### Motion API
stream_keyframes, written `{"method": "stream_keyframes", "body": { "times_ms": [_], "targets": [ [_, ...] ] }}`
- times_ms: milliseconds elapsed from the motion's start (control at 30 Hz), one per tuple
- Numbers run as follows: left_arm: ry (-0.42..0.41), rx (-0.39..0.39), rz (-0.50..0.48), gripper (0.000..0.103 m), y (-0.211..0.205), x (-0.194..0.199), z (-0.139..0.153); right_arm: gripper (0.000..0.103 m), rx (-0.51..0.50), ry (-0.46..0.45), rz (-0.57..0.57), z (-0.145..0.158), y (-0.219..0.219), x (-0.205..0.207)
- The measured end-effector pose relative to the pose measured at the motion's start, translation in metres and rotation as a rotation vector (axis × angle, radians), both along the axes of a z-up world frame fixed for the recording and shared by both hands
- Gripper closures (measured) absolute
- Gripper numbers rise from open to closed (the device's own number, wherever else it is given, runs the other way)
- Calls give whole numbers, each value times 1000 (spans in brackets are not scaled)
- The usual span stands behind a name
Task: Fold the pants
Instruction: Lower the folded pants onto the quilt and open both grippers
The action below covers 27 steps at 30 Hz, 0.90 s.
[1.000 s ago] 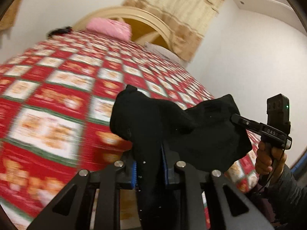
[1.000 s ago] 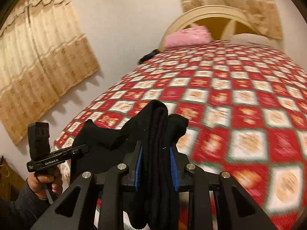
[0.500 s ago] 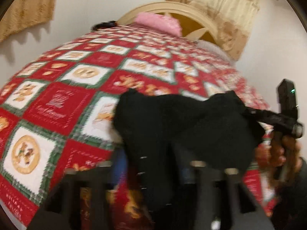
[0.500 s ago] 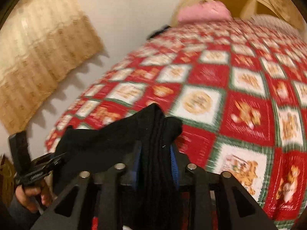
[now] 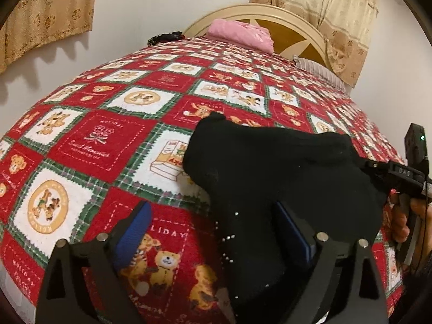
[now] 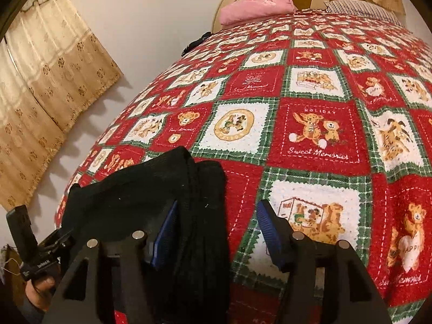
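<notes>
Both claws are released, jaws just opened: left gripper (image 5: 213, 232) and right gripper (image 6: 216, 232) straddle the black pants (image 5: 280, 178) on the near bedspread (image 5: 94, 140).

Left gripper (image 5: 213, 226) jaws have just opened wide; right gripper (image 6: 216, 232) likewise (both angled downward).

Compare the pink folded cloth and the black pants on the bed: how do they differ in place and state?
The pink folded cloth lies neatly at the wooden headboard; the black pants sit bunched at the near edge of the red patchwork bedspread. The cloth is far from both tools; the pants lie between the open fingers of the left claw and the right claw, which have just been opening. Both rest on the bedspread.
</notes>
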State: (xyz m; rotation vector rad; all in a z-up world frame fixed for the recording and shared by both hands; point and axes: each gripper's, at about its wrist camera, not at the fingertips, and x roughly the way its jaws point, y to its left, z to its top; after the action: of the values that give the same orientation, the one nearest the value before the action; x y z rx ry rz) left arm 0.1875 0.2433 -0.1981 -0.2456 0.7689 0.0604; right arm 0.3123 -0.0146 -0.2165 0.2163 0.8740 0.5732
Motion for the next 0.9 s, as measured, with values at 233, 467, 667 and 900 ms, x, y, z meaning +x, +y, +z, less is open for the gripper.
{"method": "stream_keyframes", "body": {
  "times_ms": [233,467,667,900],
  "targets": [
    [7,16,35,1,-2,-10,0,41,14,-16,-36,3,-11,-6],
    [-11,19,55,1,-5,-31,13,40,-50,-113,-99,36,-29,-41],
    [-39,22,31,1,-17,-48,25,40,-87,-138,-84,51,-40,-71],
    [-89,37,21,1,-33,-72,49,40,-89,-162,-69,61,-46,-104]
  ]
}}
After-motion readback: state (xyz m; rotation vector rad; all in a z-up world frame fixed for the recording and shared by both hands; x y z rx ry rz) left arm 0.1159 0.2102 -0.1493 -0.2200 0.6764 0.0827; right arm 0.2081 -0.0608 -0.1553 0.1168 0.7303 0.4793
